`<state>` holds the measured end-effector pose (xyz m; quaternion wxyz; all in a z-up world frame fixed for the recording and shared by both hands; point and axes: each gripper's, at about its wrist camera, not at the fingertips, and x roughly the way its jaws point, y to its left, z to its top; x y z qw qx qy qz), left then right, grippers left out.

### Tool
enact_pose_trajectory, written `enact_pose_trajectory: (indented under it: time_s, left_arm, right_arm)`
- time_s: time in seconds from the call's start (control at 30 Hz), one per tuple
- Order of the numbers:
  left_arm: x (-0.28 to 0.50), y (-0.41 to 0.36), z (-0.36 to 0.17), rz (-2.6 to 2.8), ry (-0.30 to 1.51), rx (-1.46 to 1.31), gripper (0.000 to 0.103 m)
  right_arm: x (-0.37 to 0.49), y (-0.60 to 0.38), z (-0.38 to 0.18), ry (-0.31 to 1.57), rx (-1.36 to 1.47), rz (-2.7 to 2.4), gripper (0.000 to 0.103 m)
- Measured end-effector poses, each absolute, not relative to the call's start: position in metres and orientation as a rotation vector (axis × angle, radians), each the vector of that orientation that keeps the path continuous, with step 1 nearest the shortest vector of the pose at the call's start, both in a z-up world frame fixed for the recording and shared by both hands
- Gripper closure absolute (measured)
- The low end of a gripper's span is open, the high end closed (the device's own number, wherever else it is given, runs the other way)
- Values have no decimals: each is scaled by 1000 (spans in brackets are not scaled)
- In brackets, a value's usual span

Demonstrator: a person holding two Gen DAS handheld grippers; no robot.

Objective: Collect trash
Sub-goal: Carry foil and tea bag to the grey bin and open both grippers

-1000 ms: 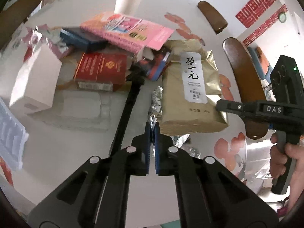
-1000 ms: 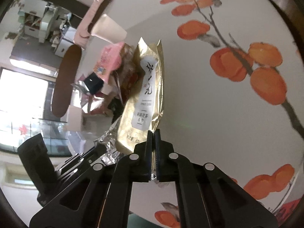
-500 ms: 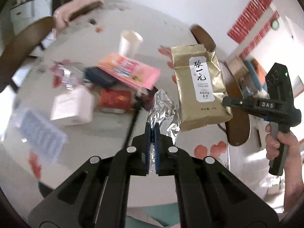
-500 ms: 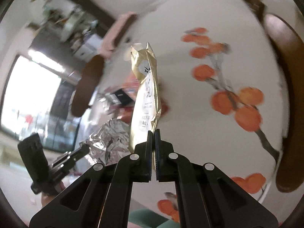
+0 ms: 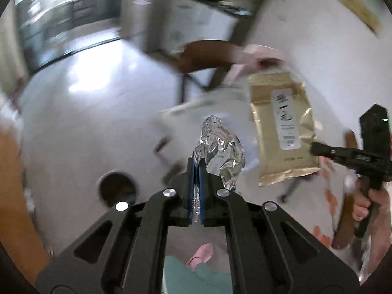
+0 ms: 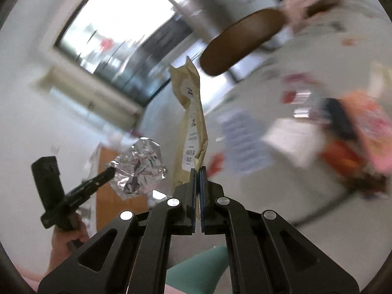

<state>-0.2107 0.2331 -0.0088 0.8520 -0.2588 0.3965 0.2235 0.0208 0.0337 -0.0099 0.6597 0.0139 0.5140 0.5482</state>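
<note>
My left gripper (image 5: 196, 165) is shut on a crumpled silver foil wrapper (image 5: 220, 144) and holds it in the air above the floor. My right gripper (image 6: 198, 171) is shut on the bottom edge of a gold tea bag with a white label (image 6: 192, 117), which stands upright from the jaws. The gold bag (image 5: 281, 127) and the right gripper (image 5: 316, 149) show at the right of the left wrist view. The foil (image 6: 139, 166) and the left gripper (image 6: 110, 171) show at the left of the right wrist view.
A dark round bin (image 5: 117, 188) stands on the pale floor below left of the foil. A brown chair (image 5: 210, 54) is behind. The table (image 6: 269, 112) with boxes and packets (image 6: 343, 132) lies blurred to the right. An orange cabinet (image 5: 14, 183) is at left.
Both grippers have lifted their items off the table and swung away from it toward the floor. The views now show the room and floor instead of the tabletop.
</note>
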Motion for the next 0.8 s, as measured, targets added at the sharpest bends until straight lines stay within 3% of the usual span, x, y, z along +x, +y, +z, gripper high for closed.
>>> enact_pose_trajectory:
  time_s: [0.17, 0.33, 0.53, 0.8]
  left_arm:
    - [-270, 314, -62, 626, 878, -655, 101]
    - [-284, 391, -141, 687, 964, -762, 101]
    - [-264, 467, -272, 682, 1089, -847, 101]
    - [-235, 515, -502, 651, 1245, -927, 101]
  right_arm:
    - [-31, 155, -40, 1221, -164, 1321, 100]
    - [-76, 261, -120, 1340, -328, 1277, 100]
    - [-90, 348, -261, 1519, -423, 1092, 100]
    - [-79, 415, -476, 1707, -415, 880, 100]
